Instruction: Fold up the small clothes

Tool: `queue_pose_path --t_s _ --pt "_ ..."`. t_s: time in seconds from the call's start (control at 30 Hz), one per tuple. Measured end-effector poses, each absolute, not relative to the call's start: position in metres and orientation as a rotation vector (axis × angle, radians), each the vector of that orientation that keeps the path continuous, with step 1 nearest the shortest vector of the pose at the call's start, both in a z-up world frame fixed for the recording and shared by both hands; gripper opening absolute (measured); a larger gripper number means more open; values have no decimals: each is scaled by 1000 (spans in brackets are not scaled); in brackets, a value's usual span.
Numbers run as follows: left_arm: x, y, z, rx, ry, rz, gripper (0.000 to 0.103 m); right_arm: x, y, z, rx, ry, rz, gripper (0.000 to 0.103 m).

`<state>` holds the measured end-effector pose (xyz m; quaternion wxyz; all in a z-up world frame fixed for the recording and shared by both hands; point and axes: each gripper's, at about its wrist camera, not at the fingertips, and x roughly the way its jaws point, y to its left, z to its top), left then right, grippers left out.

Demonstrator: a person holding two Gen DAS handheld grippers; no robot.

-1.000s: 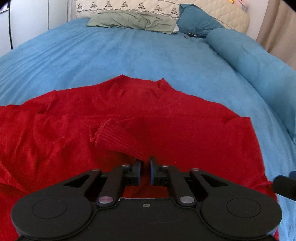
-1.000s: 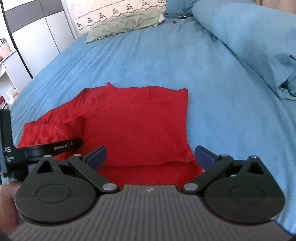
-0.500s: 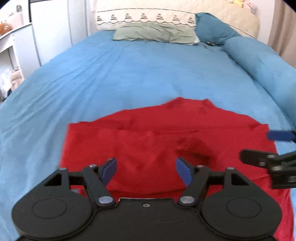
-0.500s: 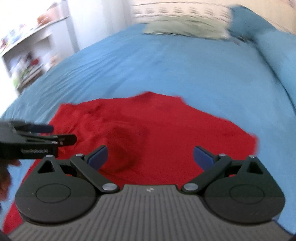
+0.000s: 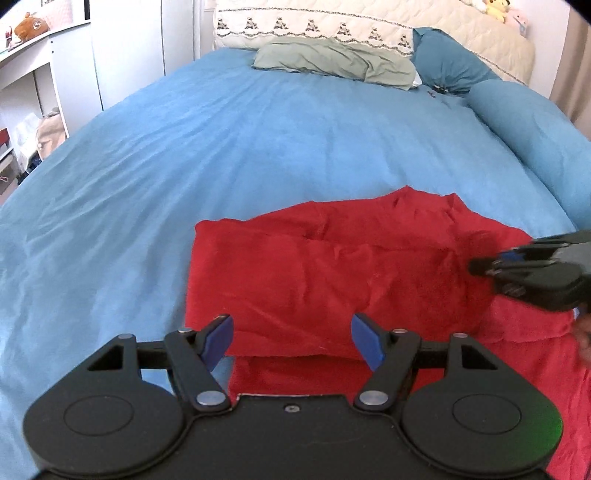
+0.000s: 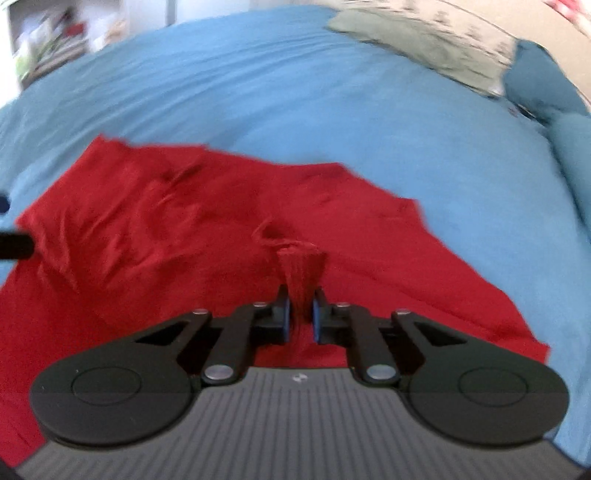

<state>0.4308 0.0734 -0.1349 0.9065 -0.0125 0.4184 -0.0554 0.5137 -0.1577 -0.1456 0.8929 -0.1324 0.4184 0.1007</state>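
A red knit garment (image 5: 332,266) lies partly folded on the blue bedcover (image 5: 258,147). My left gripper (image 5: 291,328) hovers open over its near left edge with nothing between the blue pads. At the right of the left wrist view, my right gripper (image 5: 476,266) reaches onto the cloth. In the right wrist view the right gripper (image 6: 300,306) is closing, and its pads press on a bunched ribbed cuff (image 6: 301,266) of the red garment (image 6: 166,221). A fingertip of the left gripper (image 6: 14,245) shows at that view's left edge.
A green pillow (image 5: 332,62) and a teal pillow (image 5: 447,61) lie at the head of the bed against a cream quilted headboard (image 5: 369,26). A rolled blue duvet (image 5: 532,125) runs along the right side. White shelves (image 5: 33,70) stand to the left.
The left gripper let go of the ribbed cuff, opened and moved left toward the garment's edge. The right gripper swung across the garment and closed from wide open onto the cuff.
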Motion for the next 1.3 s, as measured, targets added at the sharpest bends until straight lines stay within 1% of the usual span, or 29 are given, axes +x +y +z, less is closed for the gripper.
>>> queue_pose_path --t_s 0.13,0.2,0.23,0.27,0.3,0.37,0.43,0.47,0.6,0.7,0.77,0.9,0.93,1.1,1.3 --pt "431 77 -132 -45 867 -113 75 503 -198 -138 -107 903 142 27" --pt "433 78 -133 -53 876 -106 75 497 -211 -146 -40 923 123 31" --pt "433 79 -132 -59 877 -103 75 493 -219 -152 7 933 115 35" --pt "433 80 -132 -65 877 -103 75 490 -225 -157 54 942 104 48" --pt "433 81 -133 -70 876 -102 75 486 -232 -162 108 947 91 54" --pt "432 82 -134 -72 876 -103 75 478 -242 -168 212 944 74 69" --pt "432 83 -136 -68 881 -102 75 470 -250 -172 323 931 68 78" --pt "432 83 -138 -66 888 -101 75 466 -251 -172 365 923 65 81" --pt "430 86 -141 -66 904 -92 75 465 -258 -173 488 901 8 81" --pt "428 90 -143 -63 907 -80 75 468 -263 -172 543 900 -41 76" --pt "426 91 -146 -60 913 -69 75 472 -264 -172 523 921 -76 55" --pt "425 96 -154 -39 927 -45 75 475 -264 -171 448 957 -101 29" --pt "424 98 -156 -34 932 -39 75 476 -263 -168 426 962 -94 20" --pt "423 98 -166 -10 959 -30 75 483 -267 -141 377 900 -54 20" --pt "430 90 -173 17 970 -14 75 486 -288 -85 262 750 -70 20"
